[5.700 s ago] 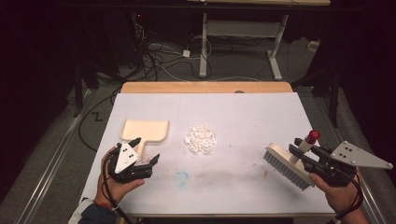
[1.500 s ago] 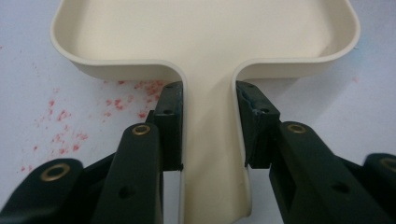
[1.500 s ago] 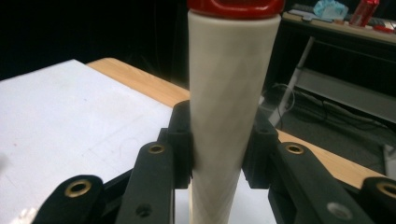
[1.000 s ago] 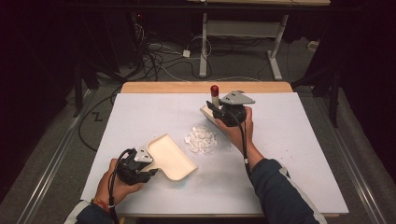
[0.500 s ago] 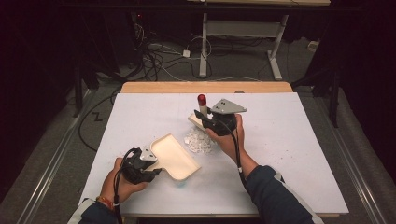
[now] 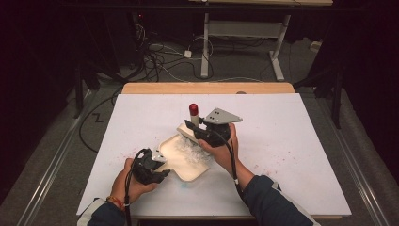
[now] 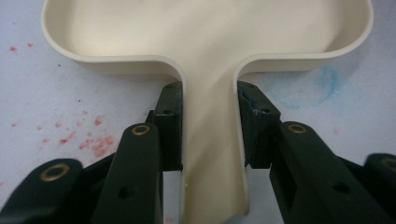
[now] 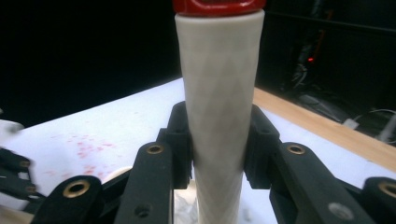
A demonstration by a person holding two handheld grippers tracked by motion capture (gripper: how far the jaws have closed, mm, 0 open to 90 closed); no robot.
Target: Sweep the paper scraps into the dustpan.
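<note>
Cream dustpan (image 6: 186,157) and brush (image 6: 195,123) bear no writing.

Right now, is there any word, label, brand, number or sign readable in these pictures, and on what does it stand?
None can be read.
Cream plastic dustpan: blank, no marking.
White brush handle with red cap: only a faint diamond texture, no lettering.
White tabletop: red and blue stains, no writing.
Black hand-held gripper arms: brass rivets, no label.
</note>
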